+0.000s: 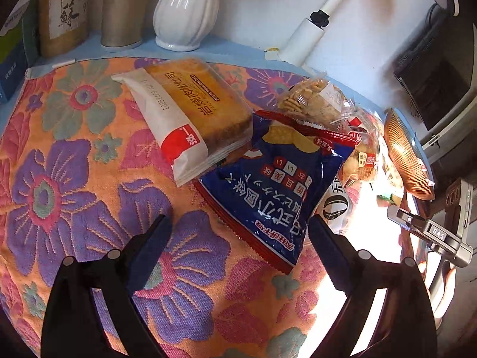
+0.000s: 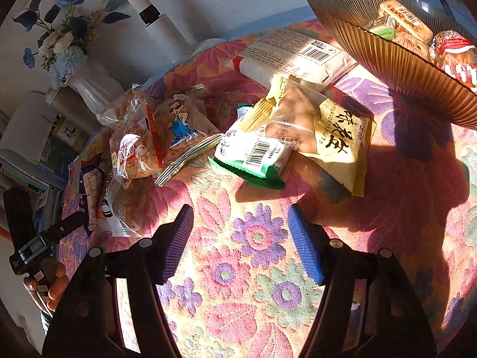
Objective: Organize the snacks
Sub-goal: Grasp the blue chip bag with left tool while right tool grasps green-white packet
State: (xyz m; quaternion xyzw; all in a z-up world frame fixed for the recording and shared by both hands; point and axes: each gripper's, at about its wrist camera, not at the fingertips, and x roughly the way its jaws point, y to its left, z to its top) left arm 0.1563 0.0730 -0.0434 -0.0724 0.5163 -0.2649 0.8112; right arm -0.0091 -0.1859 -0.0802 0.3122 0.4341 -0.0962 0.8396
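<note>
My left gripper [image 1: 240, 226] is open just above the floral tablecloth [image 1: 74, 155], and the near corner of a blue and red snack bag [image 1: 277, 179] lies between its fingers, untouched. Behind that bag rests a wrapped toast loaf [image 1: 190, 113] and a clear bag of crackers [image 1: 313, 98]. My right gripper [image 2: 240, 217] is open over bare cloth with nothing between its fingers. Just beyond it lie a green and white packet [image 2: 253, 155] and a yellow peanut bag [image 2: 334, 137]. A ribbed brown bowl [image 2: 396, 65] at the upper right holds several wrapped snacks.
A white vase [image 1: 187, 9], a metal cylinder [image 1: 122, 9] and a brown box [image 1: 64, 15] stand along the back wall. More clear snack packs [image 2: 140, 137] lie left of the right gripper. The other hand-held gripper [image 2: 32, 247] and a hand show at the left edge.
</note>
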